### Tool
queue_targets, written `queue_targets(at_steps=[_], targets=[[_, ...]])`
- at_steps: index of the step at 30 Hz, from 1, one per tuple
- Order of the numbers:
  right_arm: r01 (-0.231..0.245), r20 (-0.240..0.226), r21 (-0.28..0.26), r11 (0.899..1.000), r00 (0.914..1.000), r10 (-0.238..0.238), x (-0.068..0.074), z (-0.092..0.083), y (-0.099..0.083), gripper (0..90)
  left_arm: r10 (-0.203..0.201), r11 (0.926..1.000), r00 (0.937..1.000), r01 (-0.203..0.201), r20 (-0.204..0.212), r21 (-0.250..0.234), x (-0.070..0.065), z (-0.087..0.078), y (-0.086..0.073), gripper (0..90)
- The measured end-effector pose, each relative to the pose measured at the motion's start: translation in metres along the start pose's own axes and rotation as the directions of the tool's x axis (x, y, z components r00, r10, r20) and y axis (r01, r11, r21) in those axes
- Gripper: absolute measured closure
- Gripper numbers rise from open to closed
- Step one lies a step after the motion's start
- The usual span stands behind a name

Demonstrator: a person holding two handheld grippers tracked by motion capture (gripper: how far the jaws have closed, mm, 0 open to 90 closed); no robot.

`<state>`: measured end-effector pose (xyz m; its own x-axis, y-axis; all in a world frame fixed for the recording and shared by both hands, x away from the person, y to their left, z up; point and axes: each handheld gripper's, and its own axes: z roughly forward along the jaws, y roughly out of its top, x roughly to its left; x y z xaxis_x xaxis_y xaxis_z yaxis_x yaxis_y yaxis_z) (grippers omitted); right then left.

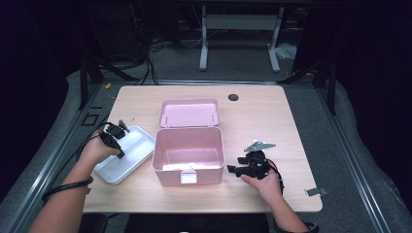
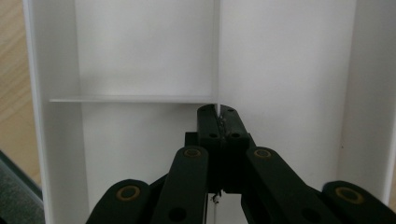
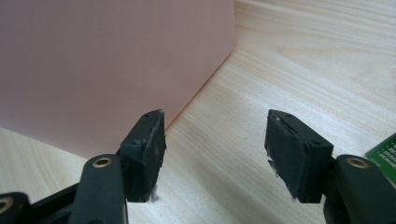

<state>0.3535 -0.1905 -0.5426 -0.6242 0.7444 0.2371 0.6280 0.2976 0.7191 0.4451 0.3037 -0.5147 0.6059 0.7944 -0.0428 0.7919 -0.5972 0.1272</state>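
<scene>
A white divided tray lies at the table's left. My left gripper reaches down into it. In the left gripper view that gripper is shut on the tray's thin upright divider, which runs between two compartments of the tray. An open pink box stands mid-table with its lid laid back behind it. My right gripper rests low beside the box's right wall. Its jaws are open, with only bare wood between them.
A small metal clip lies near the table's front right corner. A dark round hole marks the far edge. The corner of a green circuit board shows at the right. The pink box looks empty inside.
</scene>
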Motion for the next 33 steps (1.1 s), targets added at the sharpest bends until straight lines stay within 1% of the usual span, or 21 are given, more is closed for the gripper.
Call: queue_targets(at_steps=[3,6,7,8,9,10,12,13,15,19,20,21,22,23,25,26,27,28,29,30,33], targets=[[0.002,0.001,0.001,1.000,1.0000,-0.002,0.000,0.000,0.000,38.0,-0.011,0.9998,0.9999,0.011,-0.007,-0.017,-0.002,0.006,-0.003,89.6],[0.003,0.002,0.002,1.000,1.0000,-0.003,0.000,0.000,0.000,37.9,-0.015,0.9987,0.9996,0.014,-0.024,-0.049,-0.002,0.006,-0.007,88.9],[0.002,0.001,0.002,1.000,1.0000,-0.002,0.000,0.000,0.000,37.9,-0.027,0.9963,0.9987,0.024,-0.043,-0.082,-0.003,0.003,-0.009,85.9],[0.003,0.003,0.005,1.000,1.0000,-0.003,0.000,0.000,0.000,37.9,-0.035,0.9946,0.9979,0.029,-0.054,-0.099,-0.004,0.001,-0.010,78.7],[0.003,0.003,0.005,1.000,1.0000,-0.003,0.000,0.000,0.000,37.9,-0.041,0.9909,0.9973,0.033,-0.062,-0.130,-0.004,-0.002,-0.013,78.7],[0.003,0.000,0.006,1.000,1.0000,-0.003,0.000,0.000,0.000,37.9,-0.062,0.9841,0.9959,0.050,-0.066,-0.171,-0.005,-0.006,-0.016,74.0],[-0.002,0.000,0.002,1.000,1.0000,0.002,0.000,0.001,0.000,37.9,-0.070,0.9767,0.9949,0.054,-0.073,-0.208,-0.007,-0.010,-0.020,68.2],[-0.004,-0.003,0.008,1.000,1.0000,0.004,0.000,0.001,0.000,37.9,-0.090,0.9684,0.9928,0.069,-0.079,-0.240,-0.008,-0.014,-0.023,67.0],[-0.001,-0.007,0.009,1.000,1.0000,0.001,0.000,0.001,0.000,37.9,-0.108,0.9583,0.9914,0.085,-0.073,-0.273,-0.010,-0.020,-0.028,62.9],[0.005,-0.010,0.001,1.000,0.9999,-0.005,0.002,0.001,0.001,37.8,-0.143,0.9205,0.9897,0.130,-0.009,-0.369,-0.016,-0.029,-0.038,58.6],[0.007,-0.005,0.001,1.000,1.0000,-0.007,0.004,0.001,0.001,37.7,-0.142,0.9116,0.9899,0.135,0.011,-0.388,-0.017,-0.031,-0.040,56.6],[0.017,0.006,0.006,1.000,0.9998,-0.017,0.005,0.001,0.002,37.7,-0.140,0.9056,0.9899,0.137,0.024,-0.401,-0.018,-0.032,-0.042,56.6],[0.023,0.005,0.010,1.000,0.9997,-0.023,0.006,0.000,0.002,37.7,-0.129,0.8951,0.9911,0.130,0.030,-0.427,-0.020,-0.033,-0.044,55.9],[0.034,0.014,0.015,0.999,0.9993,-0.034,0.007,0.000,0.003,37.7,-0.128,0.8893,0.9910,0.132,0.039,-0.438,-0.021,-0.033,-0.045,54.9],[0.057,0.010,0.024,0.998,0.9983,-0.057,0.009,0.000,0.004,37.6,-0.106,0.8935,0.9926,0.121,0.059,-0.432,-0.023,-0.034,-0.046,51.1],[0.067,0.018,0.024,0.997,0.9976,-0.067,0.010,0.000,0.005,37.5,-0.098,0.8851,0.9927,0.120,0.071,-0.450,-0.024,-0.036,-0.048,50.0],[0.081,0.037,0.025,0.996,0.9959,-0.082,0.011,-0.003,0.008,36.4,-0.090,0.8630,0.9909,0.128,0.100,-0.489,-0.025,-0.037,-0.050,48.8],[0.080,0.049,0.026,0.996,0.9955,-0.081,0.012,-0.005,0.009,35.8,-0.088,0.8467,0.9880,0.141,0.127,-0.513,-0.026,-0.038,-0.052,48.9],[0.080,0.049,0.026,0.996,0.9955,-0.081,0.012,-0.005,0.009,35.8,-0.084,0.8381,0.9868,0.145,0.138,-0.526,-0.026,-0.038,-0.053,48.9],[0.082,0.045,0.020,0.996,0.9955,-0.083,0.012,-0.006,0.011,35.6,-0.083,0.8356,0.9854,0.150,0.148,-0.528,-0.026,-0.038,-0.053,48.7],[0.109,0.061,0.045,0.993,0.9918,-0.112,0.015,-0.010,0.017,35.4,-0.077,0.8461,0.9899,0.128,0.119,-0.517,-0.027,-0.037,-0.053,47.6]])
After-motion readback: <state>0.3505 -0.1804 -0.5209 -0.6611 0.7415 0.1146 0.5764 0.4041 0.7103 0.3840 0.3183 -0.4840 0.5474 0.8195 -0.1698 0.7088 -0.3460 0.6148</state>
